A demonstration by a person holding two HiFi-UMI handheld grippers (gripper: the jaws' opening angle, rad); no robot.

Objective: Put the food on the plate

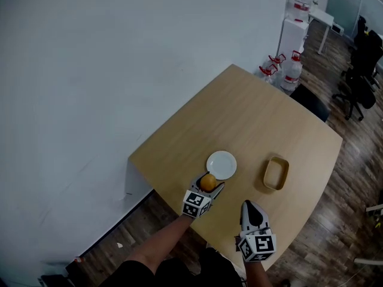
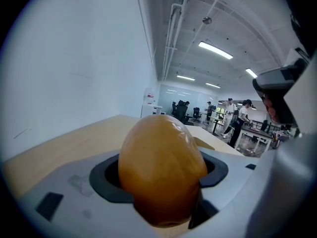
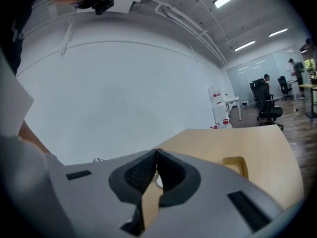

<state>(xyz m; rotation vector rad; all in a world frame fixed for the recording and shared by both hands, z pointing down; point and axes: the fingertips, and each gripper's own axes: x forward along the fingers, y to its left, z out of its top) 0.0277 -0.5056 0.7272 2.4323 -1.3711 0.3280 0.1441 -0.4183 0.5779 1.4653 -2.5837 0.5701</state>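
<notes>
Nearest me, my right gripper (image 1: 251,207) has jaws together on nothing, while my left gripper (image 1: 211,183) clamps the smooth orange egg-shaped food (image 2: 161,167) at the near edge of the pale wooden table (image 1: 251,118), just beside the round white plate (image 1: 222,164); released early, I judge, it could roll off.

Open tabletop (image 1: 251,115) beyond the plate (image 1: 222,164) — a tray (image 1: 276,173), perhaps wooden, stands rightward.

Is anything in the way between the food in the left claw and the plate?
Nothing visible. The left claw holds the orange food just short of the plate; the tray lies off to the right.
</notes>
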